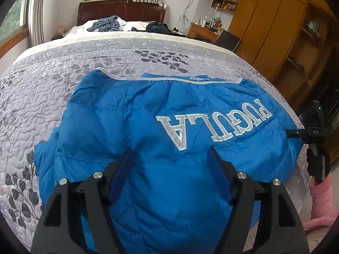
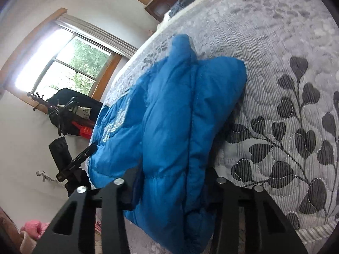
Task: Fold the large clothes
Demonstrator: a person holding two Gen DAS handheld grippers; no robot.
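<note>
A blue puffer jacket (image 1: 148, 127) lies back-up on the grey leaf-patterned quilt (image 1: 42, 97), its silver letters upside down to me. My left gripper (image 1: 169, 163) hovers open over the jacket's near part, with blue fabric showing between its blue-padded fingers (image 1: 121, 169). In the right wrist view the jacket (image 2: 169, 116) appears as a thick folded bundle at the quilt's (image 2: 286, 53) edge. My right gripper (image 2: 171, 182) is open, its jaws wide apart on either side of that bundle's near end. At the jacket's right edge the right gripper (image 1: 296, 132) also shows in the left wrist view.
Two heaps of clothes, grey-blue (image 1: 108, 23) and dark (image 1: 157, 28), lie at the bed's far end below a brown headboard (image 1: 120, 12). A wooden wardrobe (image 1: 275, 31) and a desk (image 1: 201, 31) stand on the right. A pink sleeve (image 1: 324, 201) is beside the bed corner.
</note>
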